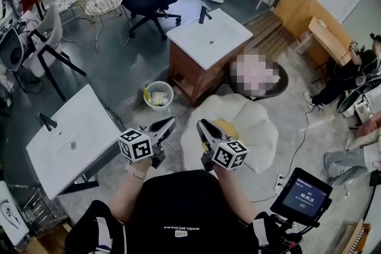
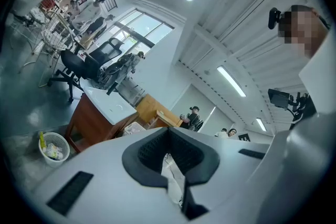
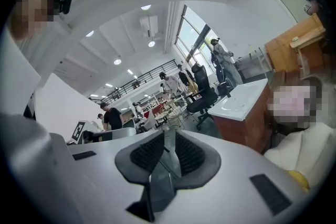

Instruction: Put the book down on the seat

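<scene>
Closest of all is the person's black top [image 1: 178, 211], low in the head view; two arms reach out from it, and each hand holds a pair of tongs. Both point away from the person, side by side but not touching.

Pads of the left tongs [image 1: 168, 124] are pressed together in the left gripper view; nothing is between them, only the far room shows past the tips. Pads of the right tongs [image 1: 202, 125] look closed too in the right gripper view, and I see nothing held there either.

Just past the tongs is the seat [image 1: 256, 134]; it is white, soft and round like a shell. On it lies a yellow thing [image 1: 225, 127], right under the right tongs in the head view; it sits near the edge closest to the person. I think this is the book, but so little of it shows that I cannot be sure.

If it is the book, the big job looks done; the book is down on the seat and no tongs hold it. What is left, I guess, is only to pull the hands back. If it is not the book, then I cannot see the book anywhere.

Off to the left stands a white bench [image 1: 71, 140]; a small bin [image 1: 158, 94] sits on the floor ahead.
</scene>
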